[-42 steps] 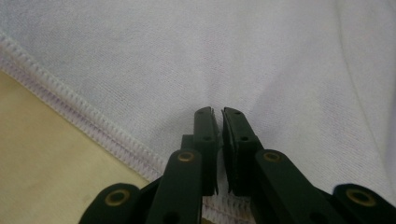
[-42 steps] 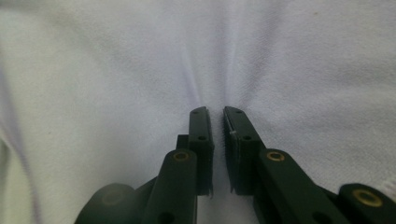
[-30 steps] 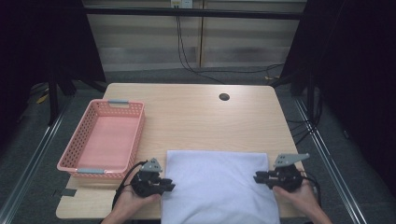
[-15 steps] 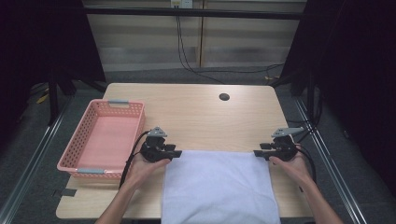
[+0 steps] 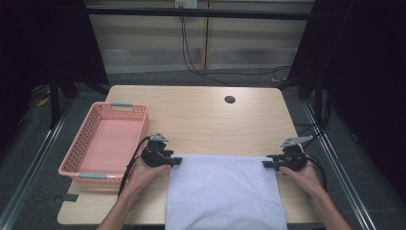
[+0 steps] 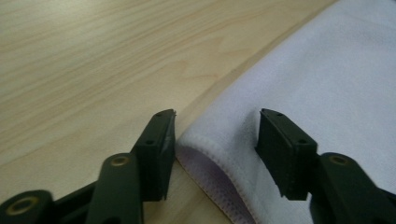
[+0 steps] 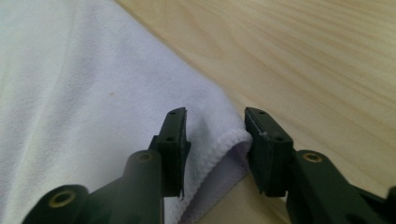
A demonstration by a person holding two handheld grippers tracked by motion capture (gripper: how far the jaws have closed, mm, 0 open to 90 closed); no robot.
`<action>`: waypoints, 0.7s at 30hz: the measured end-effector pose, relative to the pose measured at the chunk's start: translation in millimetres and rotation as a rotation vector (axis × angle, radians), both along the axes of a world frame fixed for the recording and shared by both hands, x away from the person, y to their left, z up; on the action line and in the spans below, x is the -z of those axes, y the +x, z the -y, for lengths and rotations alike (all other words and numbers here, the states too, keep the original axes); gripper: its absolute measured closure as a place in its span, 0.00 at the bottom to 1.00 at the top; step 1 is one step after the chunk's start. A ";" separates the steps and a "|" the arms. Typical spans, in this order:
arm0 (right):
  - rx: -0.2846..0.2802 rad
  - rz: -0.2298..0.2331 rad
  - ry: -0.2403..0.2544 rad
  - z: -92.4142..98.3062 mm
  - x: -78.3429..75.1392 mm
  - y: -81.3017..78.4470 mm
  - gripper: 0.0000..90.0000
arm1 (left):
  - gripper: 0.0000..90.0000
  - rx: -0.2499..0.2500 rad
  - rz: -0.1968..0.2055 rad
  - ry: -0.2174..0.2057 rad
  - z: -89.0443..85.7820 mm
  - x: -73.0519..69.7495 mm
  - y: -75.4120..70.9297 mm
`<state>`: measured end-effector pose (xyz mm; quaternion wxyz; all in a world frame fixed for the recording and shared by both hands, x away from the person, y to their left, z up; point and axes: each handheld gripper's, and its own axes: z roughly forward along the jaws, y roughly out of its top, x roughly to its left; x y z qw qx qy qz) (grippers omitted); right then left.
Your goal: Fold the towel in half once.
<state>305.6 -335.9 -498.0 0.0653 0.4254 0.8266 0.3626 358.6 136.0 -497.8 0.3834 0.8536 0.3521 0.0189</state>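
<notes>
The white towel (image 5: 224, 191) is spread on the wooden table (image 5: 201, 115), right of the pink basket (image 5: 106, 143). Its far left corner is straddled by the left gripper (image 6: 215, 140), jaws parted; its far right corner by the right gripper (image 7: 215, 140), jaws narrowly apart. No readable writing is seen.

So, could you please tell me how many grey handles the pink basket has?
2: one handle on the pink basket's far end, one on its near end, by the person's left forearm.
</notes>
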 end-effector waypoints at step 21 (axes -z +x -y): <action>0.032 0.182 0.177 15.4 -71.8 2.4 0.95 | 0.92 -0.040 0.092 -0.180 -7.7 -69.0 6.4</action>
